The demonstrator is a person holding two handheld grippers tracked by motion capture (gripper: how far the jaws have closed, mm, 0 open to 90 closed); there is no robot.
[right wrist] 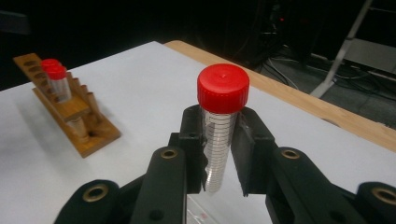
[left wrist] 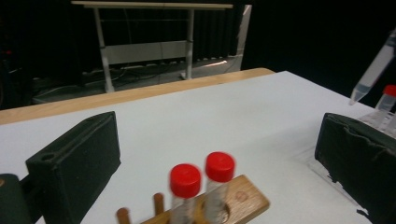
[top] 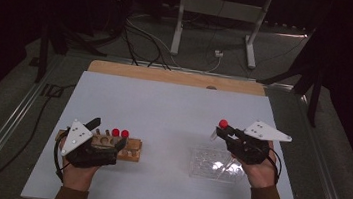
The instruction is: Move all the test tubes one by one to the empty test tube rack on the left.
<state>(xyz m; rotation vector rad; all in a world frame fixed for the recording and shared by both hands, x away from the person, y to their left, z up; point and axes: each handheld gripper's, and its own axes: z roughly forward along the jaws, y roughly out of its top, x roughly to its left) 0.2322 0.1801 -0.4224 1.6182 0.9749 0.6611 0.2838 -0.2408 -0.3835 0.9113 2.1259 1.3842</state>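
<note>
A wooden rack point(top: 132, 150) lies at the table's front left, with two red-capped tubes point(top: 120, 133) standing in it. My left gripper point(top: 106, 133) is at the rack, open. Its jaws stand wide on either side of the two tubes point(left wrist: 203, 177) and the rack's end point(left wrist: 243, 200), without touching them. My right gripper point(top: 226, 133) is at the front right, just above a clear plastic rack point(top: 215, 165). It is shut on a clear graduated tube point(right wrist: 217, 144) with a red cap point(right wrist: 223, 87), held upright clear of the table. That held tube's pointed tip point(left wrist: 371, 74) appears at the upper right of the left gripper view.
The white tabletop point(top: 163, 108) has a wooden strip point(top: 177, 77) along its far edge. Another red-capped tube point(left wrist: 386, 100) stands in the clear rack. Beyond the table are a metal frame point(top: 219, 14) and cables on a dark floor.
</note>
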